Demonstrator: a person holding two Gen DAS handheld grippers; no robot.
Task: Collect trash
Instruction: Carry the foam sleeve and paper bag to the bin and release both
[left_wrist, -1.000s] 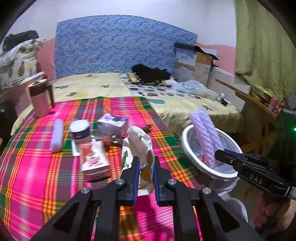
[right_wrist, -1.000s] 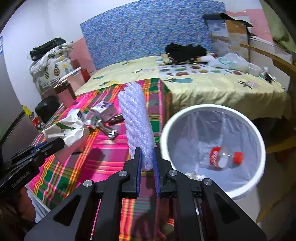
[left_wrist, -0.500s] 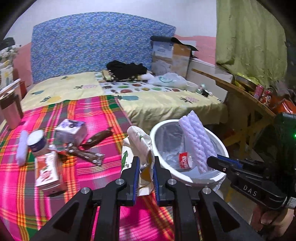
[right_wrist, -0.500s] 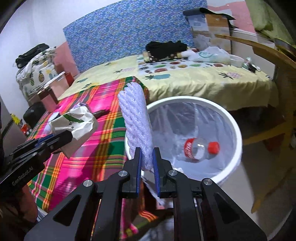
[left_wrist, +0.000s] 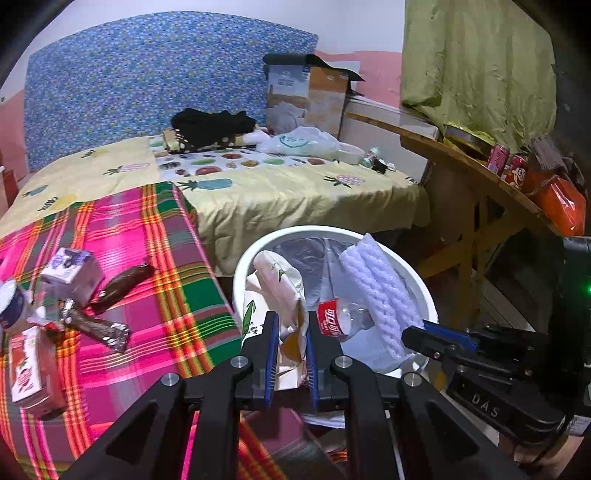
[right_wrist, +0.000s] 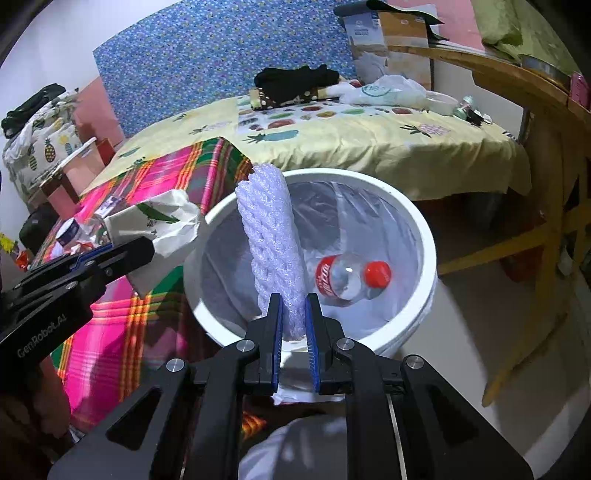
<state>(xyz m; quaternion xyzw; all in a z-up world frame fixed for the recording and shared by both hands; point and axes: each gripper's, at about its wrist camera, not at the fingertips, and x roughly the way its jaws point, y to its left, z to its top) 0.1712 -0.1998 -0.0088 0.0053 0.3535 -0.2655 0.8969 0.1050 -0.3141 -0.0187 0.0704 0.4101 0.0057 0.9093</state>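
Note:
My left gripper is shut on a crumpled white paper bag with green print, held over the near left rim of the white trash bin. My right gripper is shut on a pale purple foam net sleeve that stands upright over the bin's opening. Inside the lined bin lies a clear plastic bottle with a red label and red cap. In the right wrist view the paper bag hangs just left of the rim.
On the pink plaid cloth lie a small purple carton, brown wrappers, a red-and-white box and a round tub. A bed with a yellow sheet is behind. A wooden table with cans stands right of the bin.
Both grippers moved right from above the plaid cloth to the bin, carrying the bag and the foam sleeve. The sleeve now stands over the opening, the bag at the rim.

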